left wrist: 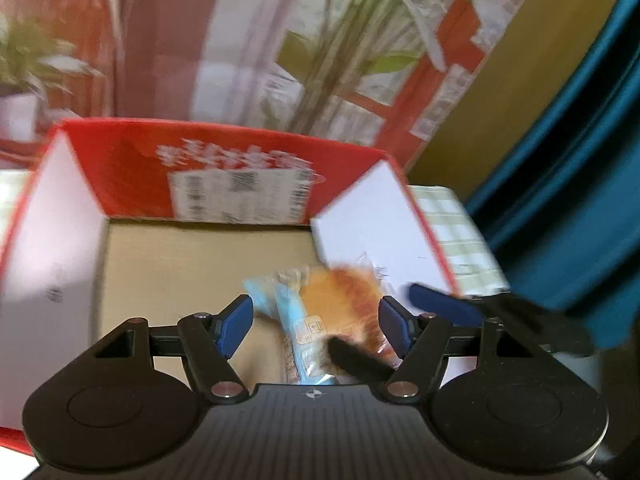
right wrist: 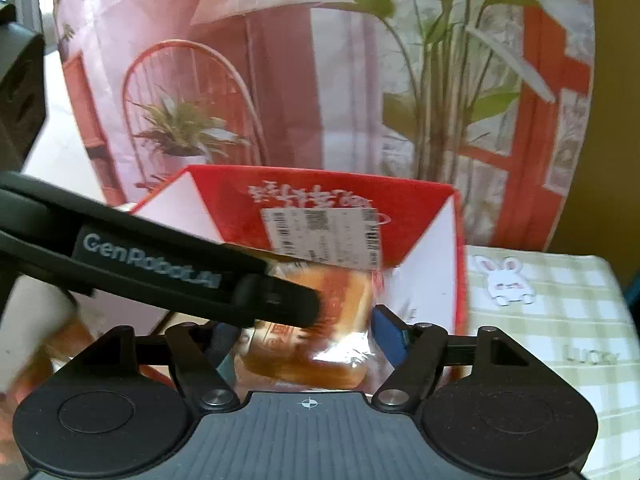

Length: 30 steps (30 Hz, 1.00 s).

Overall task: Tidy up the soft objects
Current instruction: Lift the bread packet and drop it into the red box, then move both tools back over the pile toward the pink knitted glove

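A red cardboard box [left wrist: 132,168] with white flaps stands open in front of me; it also shows in the right wrist view [right wrist: 224,200]. A wrapped orange bread bun [left wrist: 344,304] with a light blue wrapper lies between the spread fingers of my left gripper [left wrist: 316,324], inside the box. My right gripper [right wrist: 304,332] frames a wrapped bun [right wrist: 316,344], its blue right pad [right wrist: 386,334] against the wrapper. The left gripper's black arm [right wrist: 160,268] crosses in front of it. The frames are blurred.
A green-checked cloth with a white rabbit [right wrist: 540,320] covers the table to the right of the box. A printed backdrop with plants [right wrist: 440,80] stands behind. A dark blue curtain [left wrist: 580,160] hangs at the right.
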Available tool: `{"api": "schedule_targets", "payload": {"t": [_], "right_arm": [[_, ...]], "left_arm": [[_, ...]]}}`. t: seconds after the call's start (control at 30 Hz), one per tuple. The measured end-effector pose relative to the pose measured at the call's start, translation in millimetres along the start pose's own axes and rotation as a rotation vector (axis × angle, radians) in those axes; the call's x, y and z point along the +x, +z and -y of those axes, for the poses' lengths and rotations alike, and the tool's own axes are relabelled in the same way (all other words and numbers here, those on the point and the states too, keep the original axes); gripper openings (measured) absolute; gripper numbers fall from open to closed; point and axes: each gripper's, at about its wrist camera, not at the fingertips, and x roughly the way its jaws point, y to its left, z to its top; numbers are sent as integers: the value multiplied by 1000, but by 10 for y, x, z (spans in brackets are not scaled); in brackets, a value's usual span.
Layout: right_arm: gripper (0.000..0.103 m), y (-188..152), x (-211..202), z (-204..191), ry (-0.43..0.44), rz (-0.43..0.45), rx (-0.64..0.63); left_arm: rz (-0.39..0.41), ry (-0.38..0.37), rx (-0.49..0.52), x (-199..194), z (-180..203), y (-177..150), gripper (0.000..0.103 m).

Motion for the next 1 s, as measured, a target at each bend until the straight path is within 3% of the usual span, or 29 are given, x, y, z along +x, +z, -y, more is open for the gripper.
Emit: {"api": "schedule_targets", "payload": {"t": [0.17, 0.4, 0.43, 0.57, 1.0], "right_arm": [[70, 5, -159, -8, -5, 20, -14], [70, -19, -554, -228, 13, 91, -52], [70, -46, -623, -265, 18, 100, -48], [70, -198, -891, -406, 44, 133, -35], [74, -940, -1553, -844, 72, 161, -89]], "left_arm": [[46, 25, -29, -252, -128, -27, 72], [134, 94, 57, -814, -10, -183, 72], [177, 100, 69, -896, 11, -224, 72], [235, 146, 95, -1252, 7, -503, 72], [264, 245, 43, -1893, -272, -1578, 72]]}}
